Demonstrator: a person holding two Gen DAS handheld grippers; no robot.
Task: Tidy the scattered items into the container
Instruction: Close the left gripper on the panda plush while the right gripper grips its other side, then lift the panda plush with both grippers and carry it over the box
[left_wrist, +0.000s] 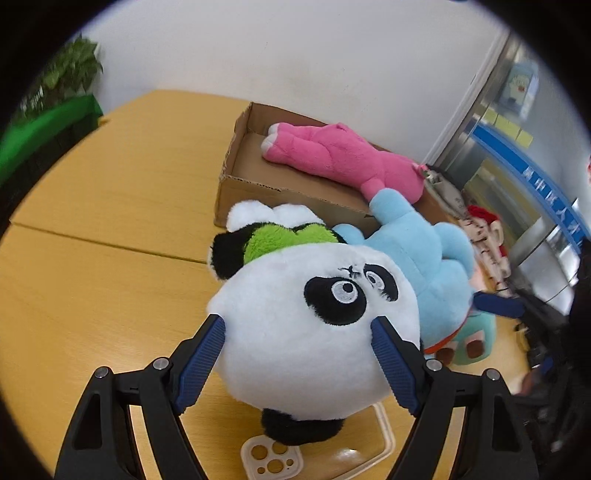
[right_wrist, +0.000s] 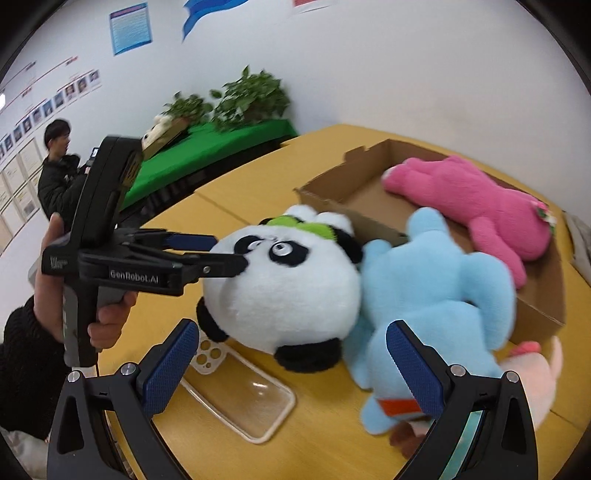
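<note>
White plush fills the left wrist view: a panda toy (left_wrist: 306, 328) sits between the blue pads of the left hand-held gripper (left_wrist: 299, 332), whose jaws stand wide and press the round head on both sides. A light-blue plush (left_wrist: 417, 254) lies against the panda at 2 o'clock, one limb over the near wall of the cardboard box (left_wrist: 236, 192). A pink plush (left_wrist: 332, 155) lies inside the box at 12 o'clock. A clear phone case (right_wrist: 240, 395) lies flat on the yellow tabletop (left_wrist: 92, 280) at the panda's 6 o'clock. The right hand-held gripper (right_wrist: 291, 369) has its jaws wide apart and holds nothing; its right pad overlaps the light-blue plush, contact uncertain.
</note>
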